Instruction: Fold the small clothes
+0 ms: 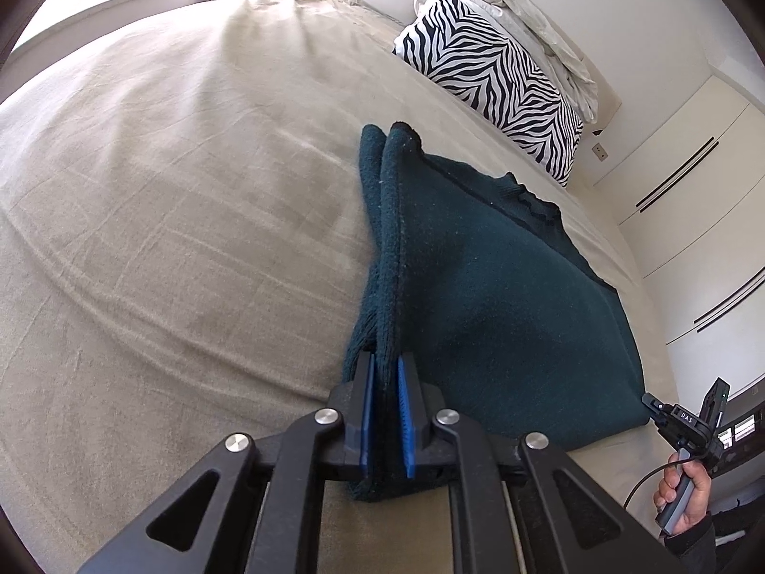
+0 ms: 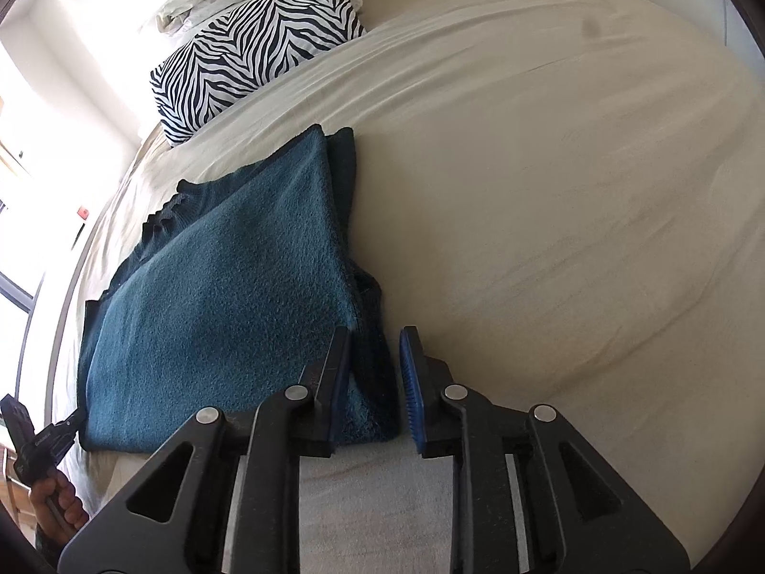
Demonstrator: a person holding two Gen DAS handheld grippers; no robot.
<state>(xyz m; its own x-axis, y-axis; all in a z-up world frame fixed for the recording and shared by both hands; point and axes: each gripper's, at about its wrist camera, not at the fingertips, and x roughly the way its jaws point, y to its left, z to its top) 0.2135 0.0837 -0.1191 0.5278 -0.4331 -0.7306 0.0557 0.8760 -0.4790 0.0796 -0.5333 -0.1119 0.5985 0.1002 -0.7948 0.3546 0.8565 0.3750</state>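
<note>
A dark teal sweater (image 1: 502, 296) lies folded on the bed (image 1: 167, 220), its near edge between the slightly parted pads of both the left gripper (image 1: 385, 382) and right gripper (image 2: 377, 363).

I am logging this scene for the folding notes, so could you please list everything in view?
sweater: one, dark teal, folded on the near part of the bed
bed cover: one, beige, spread over the bed
zebra pillow: one, black and white, at the head of the bed
crumpled bedding: one heap, off-white, behind the pillow
wardrobe doors: white, beside the bed
left tongs: black with blue pads, around the sweater's edge
right tongs: black with blue pads, parted at the sweater's near corner
</note>
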